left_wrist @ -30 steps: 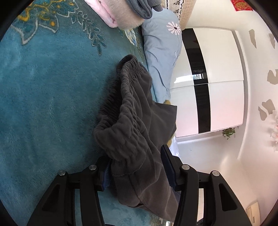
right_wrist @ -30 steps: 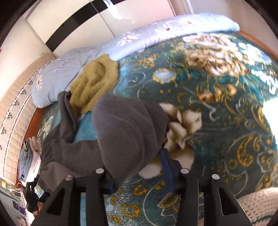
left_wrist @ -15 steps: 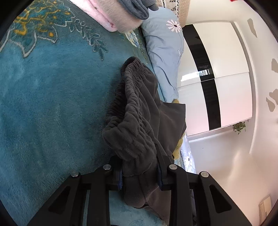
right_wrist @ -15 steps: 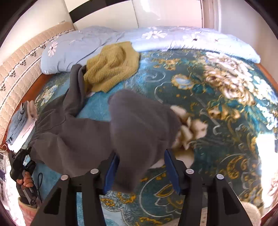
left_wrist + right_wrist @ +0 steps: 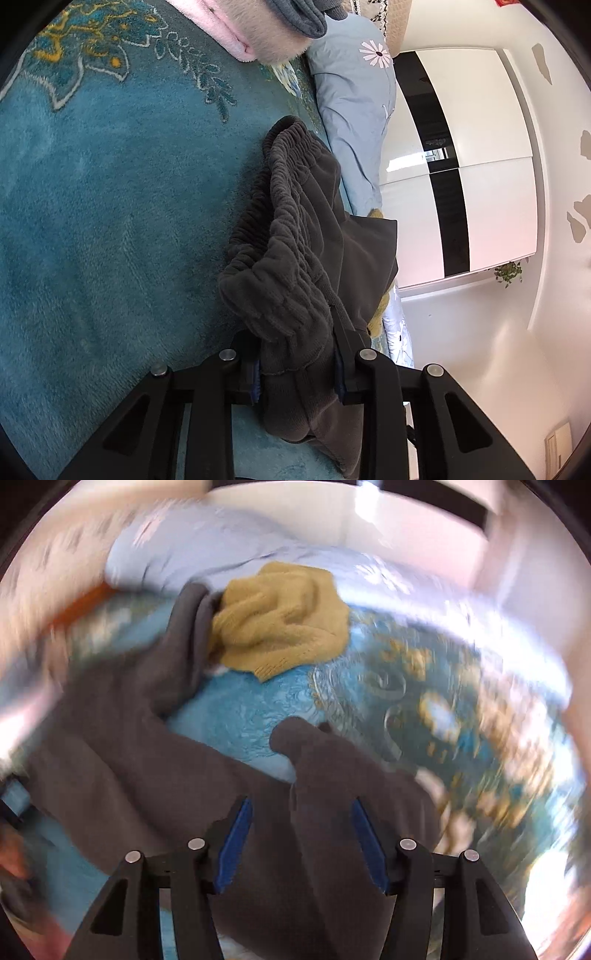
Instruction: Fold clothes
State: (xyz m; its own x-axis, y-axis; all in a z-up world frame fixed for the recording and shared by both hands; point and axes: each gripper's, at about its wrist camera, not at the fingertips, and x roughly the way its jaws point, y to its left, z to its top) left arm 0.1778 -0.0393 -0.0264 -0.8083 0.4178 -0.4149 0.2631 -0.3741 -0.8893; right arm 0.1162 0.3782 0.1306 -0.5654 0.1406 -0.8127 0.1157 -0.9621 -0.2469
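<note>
On the fuzzy blue bed blanket (image 5: 110, 229), the left gripper (image 5: 297, 373) pinches the stretchy waistband of the soft dark grey trousers (image 5: 295, 258); the right gripper (image 5: 301, 842) stands spread apart, with a trouser leg lying loose between its blue pads (image 5: 236, 830). A yellow knitted sweater (image 5: 280, 616) sits near the pale blue pillow (image 5: 354, 92).

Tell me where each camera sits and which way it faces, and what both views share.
Left wrist: sits behind the left tongs, looks along the bed toward a white wardrobe; tongs clamp the waistband of the grey trousers.
Right wrist: sits behind the right tongs, looks down across the teal blanket toward a mustard sweater; blurred, pads apart around trouser cloth.
Shared: trousers, blanket, sweater.
</note>
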